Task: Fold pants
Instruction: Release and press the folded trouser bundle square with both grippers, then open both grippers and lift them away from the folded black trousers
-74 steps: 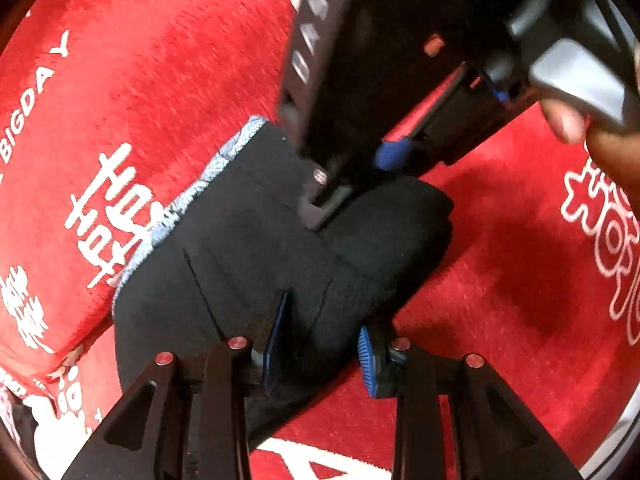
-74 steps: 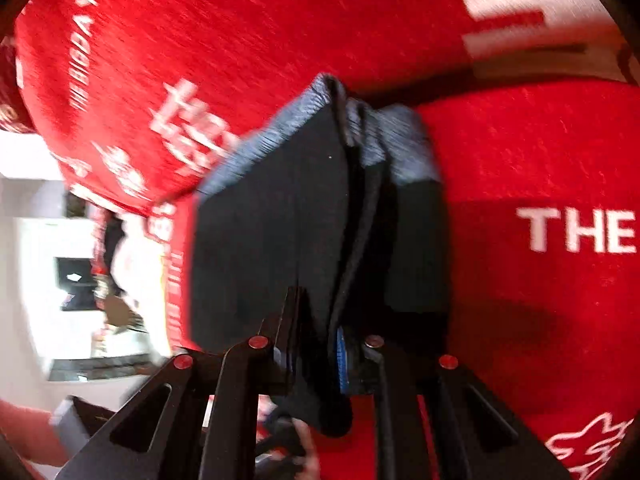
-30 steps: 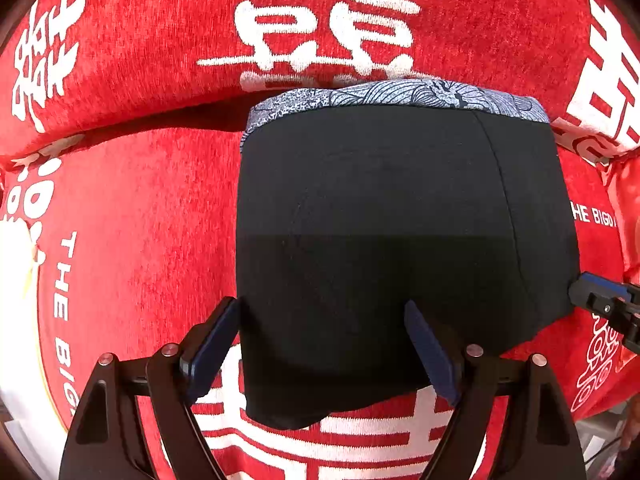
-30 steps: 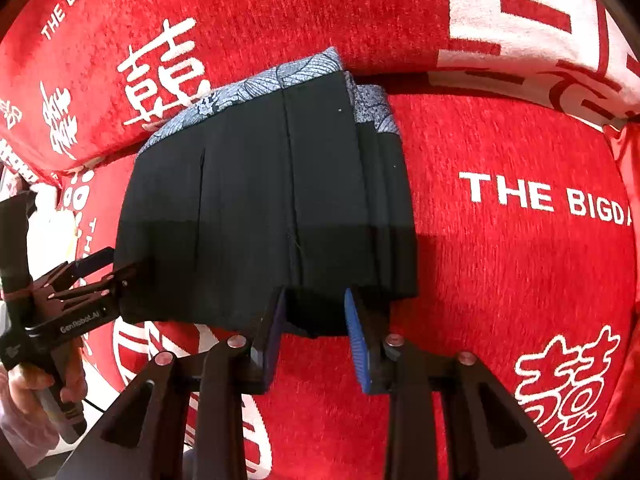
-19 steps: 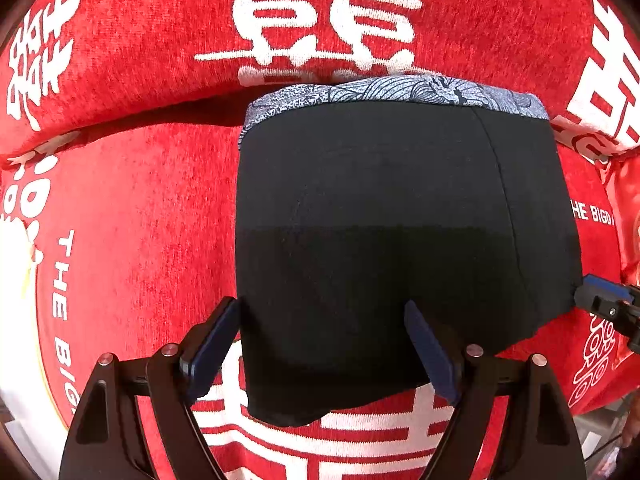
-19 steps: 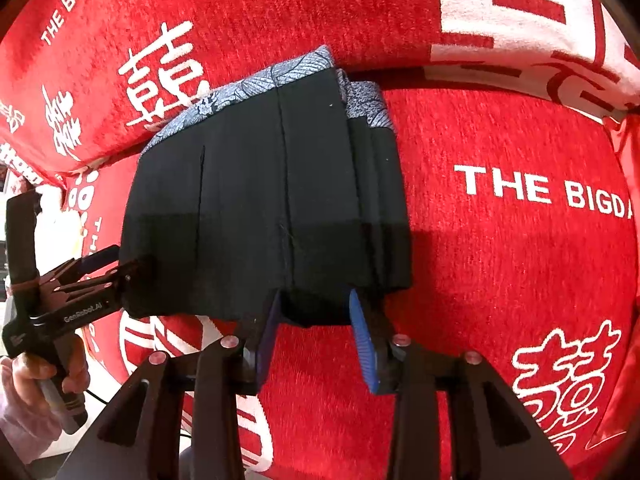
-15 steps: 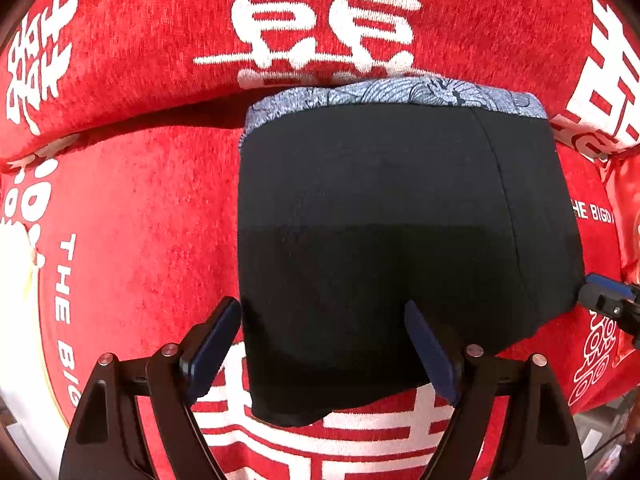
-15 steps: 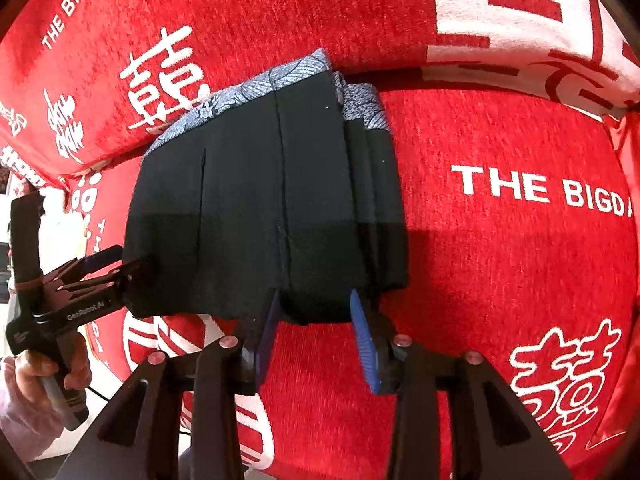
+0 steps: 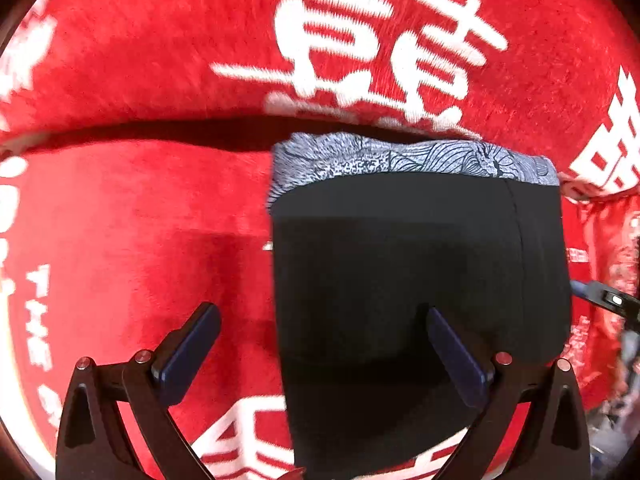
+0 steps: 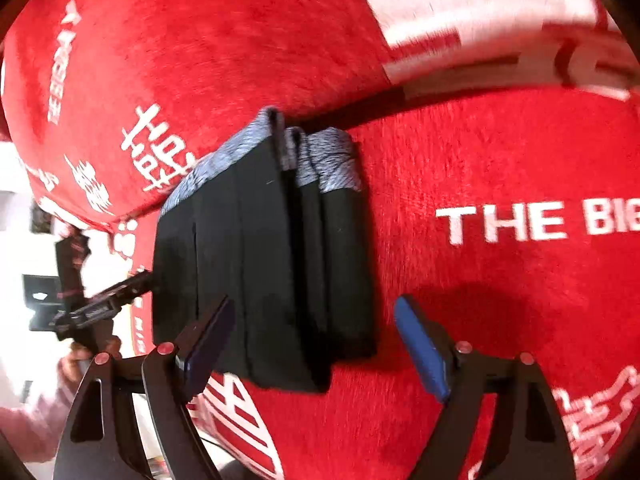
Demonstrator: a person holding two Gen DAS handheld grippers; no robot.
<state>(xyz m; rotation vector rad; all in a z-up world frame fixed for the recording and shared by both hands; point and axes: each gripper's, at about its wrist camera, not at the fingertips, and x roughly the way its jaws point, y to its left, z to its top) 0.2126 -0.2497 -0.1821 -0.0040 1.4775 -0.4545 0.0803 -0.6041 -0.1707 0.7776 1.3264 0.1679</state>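
A red sofa cushion [image 9: 132, 216] is carrying the black pants [image 9: 416, 264], lying folded into a thick stack against the backrest. The left gripper [image 9: 320, 340] and right gripper [image 10: 316, 332] are both opening, jaws apart, clamping nothing. The soft, light, limp cloth is likely best gripped at the layered edge.

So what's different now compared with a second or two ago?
Both grippers let go: the right gripper had pinched the folded pants at their near edge, and now its jaws are opening. The left gripper is opening too, shifted sideways. The pants stayed folded on the red cover.
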